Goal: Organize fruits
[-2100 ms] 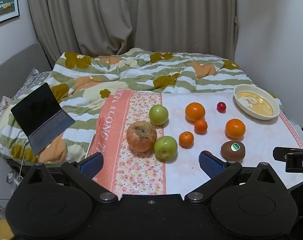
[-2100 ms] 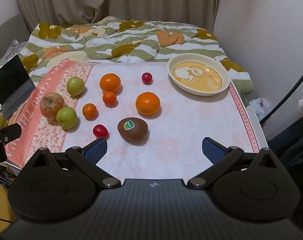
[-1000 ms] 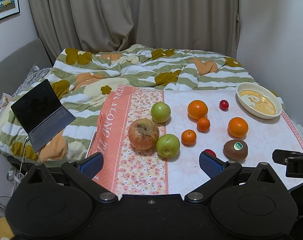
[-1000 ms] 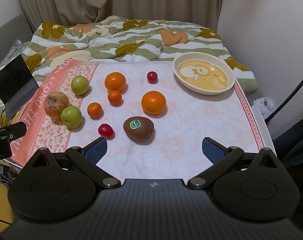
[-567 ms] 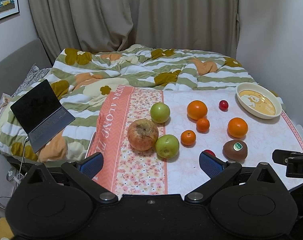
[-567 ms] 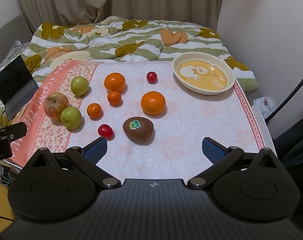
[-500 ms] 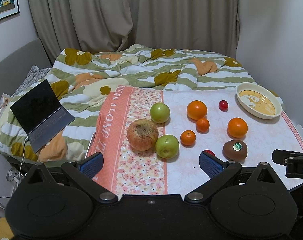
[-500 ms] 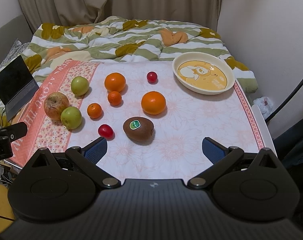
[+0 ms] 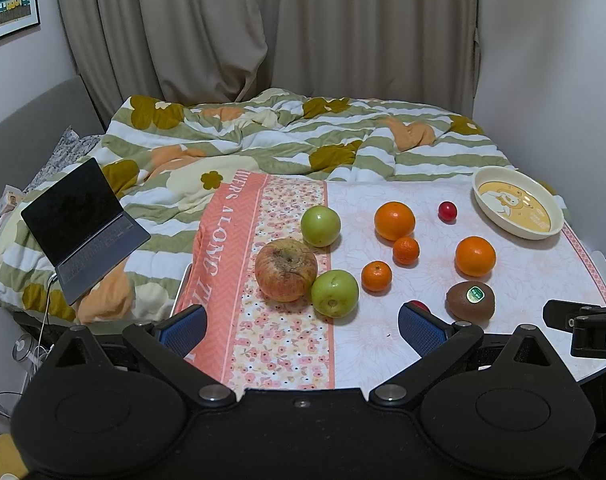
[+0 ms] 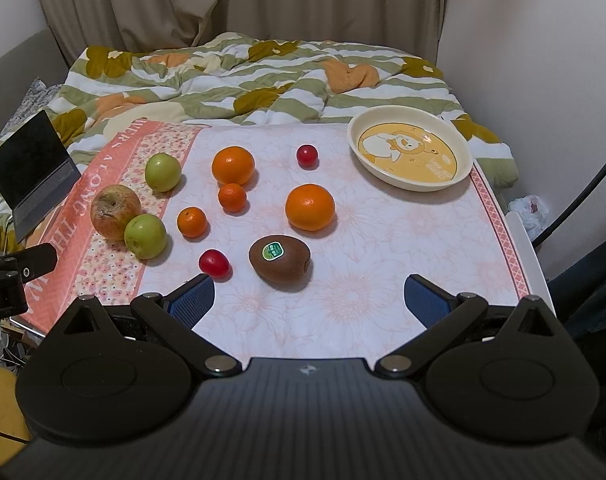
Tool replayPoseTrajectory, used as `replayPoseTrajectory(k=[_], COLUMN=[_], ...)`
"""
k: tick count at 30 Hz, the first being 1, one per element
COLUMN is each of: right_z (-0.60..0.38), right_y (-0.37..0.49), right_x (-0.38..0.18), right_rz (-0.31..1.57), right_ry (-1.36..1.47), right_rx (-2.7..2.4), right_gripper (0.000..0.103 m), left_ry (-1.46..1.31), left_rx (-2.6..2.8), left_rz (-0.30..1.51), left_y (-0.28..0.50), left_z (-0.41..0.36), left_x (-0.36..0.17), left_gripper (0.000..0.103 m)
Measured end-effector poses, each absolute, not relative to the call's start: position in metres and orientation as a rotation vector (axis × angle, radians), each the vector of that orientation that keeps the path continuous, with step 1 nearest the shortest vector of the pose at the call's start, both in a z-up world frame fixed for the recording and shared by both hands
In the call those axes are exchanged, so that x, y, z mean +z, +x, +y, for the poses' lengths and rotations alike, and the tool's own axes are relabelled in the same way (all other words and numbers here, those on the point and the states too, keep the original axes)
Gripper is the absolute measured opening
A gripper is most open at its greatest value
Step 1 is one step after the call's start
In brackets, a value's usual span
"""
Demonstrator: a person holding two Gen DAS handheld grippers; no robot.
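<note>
Both grippers, left (image 9: 301, 326) and right (image 10: 309, 302), are hovering with jaws spread, gripping nothing. Kiwi (image 10: 279, 257) is sitting just ahead of the right jaws; a red tomato (image 10: 213, 263) is lying near their left fingertip.

Fruits lying loose on desk (image 10: 383, 280): apples (image 10: 115, 211) sitting left, kiwi (image 10: 279, 257) nearest front, plate (image 10: 411, 182) standing far right.

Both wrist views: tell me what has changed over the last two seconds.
Only the cameras shifted slightly: the scene sits a little lower in both views than two seconds ago. No fruit moved. The left gripper and right gripper stay open and empty, the kiwi lies untouched on the table, and the plate holds no fruit.
</note>
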State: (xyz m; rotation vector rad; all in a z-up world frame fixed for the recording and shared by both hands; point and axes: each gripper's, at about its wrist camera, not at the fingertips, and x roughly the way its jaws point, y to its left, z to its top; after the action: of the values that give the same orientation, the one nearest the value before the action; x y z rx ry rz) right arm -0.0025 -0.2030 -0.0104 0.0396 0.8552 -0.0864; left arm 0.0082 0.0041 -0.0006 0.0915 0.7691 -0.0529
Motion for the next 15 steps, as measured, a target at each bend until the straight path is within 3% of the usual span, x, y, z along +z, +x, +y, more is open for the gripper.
replayPoseTrajectory(k=[15], right_z=[-0.2018], right_y=[-0.0017], right_x=[-0.0087], right_rz=[0.853], right_ry=[0.040], right_rx=[-0.085], right_gripper=[0.103], left_ry=[0.085], left_rx=[-0.044], left_rz=[0.765], left_y=[0.0093], left_z=[0.0060], left_x=[0.0021], left_gripper=[0.103])
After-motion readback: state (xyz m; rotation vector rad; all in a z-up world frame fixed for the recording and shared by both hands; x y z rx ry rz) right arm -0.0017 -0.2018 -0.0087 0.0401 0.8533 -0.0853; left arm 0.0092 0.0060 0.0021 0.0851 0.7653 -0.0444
